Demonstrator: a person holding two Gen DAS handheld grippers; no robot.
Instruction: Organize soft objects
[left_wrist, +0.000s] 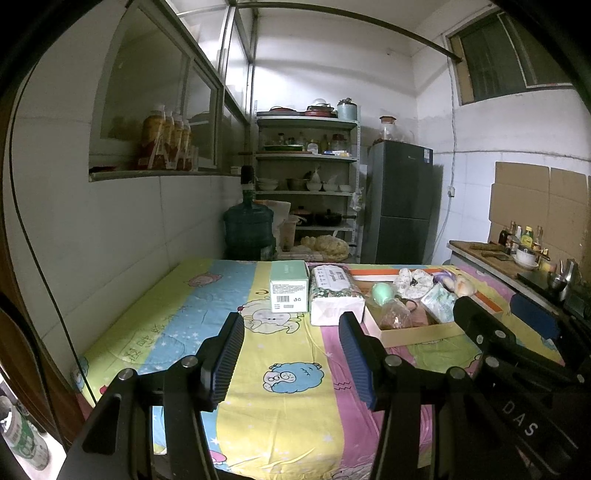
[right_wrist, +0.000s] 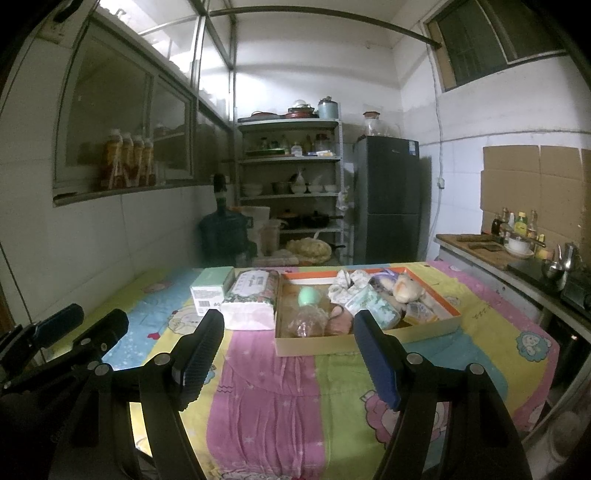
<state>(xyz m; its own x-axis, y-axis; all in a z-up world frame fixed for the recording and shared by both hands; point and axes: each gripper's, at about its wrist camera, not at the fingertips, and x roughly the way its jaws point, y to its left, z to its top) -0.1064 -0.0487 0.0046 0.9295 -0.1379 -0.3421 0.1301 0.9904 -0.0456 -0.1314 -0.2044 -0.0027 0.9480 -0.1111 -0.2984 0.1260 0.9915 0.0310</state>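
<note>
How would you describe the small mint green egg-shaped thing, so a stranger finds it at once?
Look at the shallow cardboard tray on the cartoon-print cloth. The mint green egg-shaped thing lies near its far left corner, behind a clear crinkly bag. It alone is smooth, plain and one colour.

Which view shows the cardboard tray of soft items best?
The right wrist view: the cardboard tray lies ahead, whole, contents visible between the open fingers. In the left wrist view the tray sits off to the right, its far corner hidden behind the right gripper.
</note>
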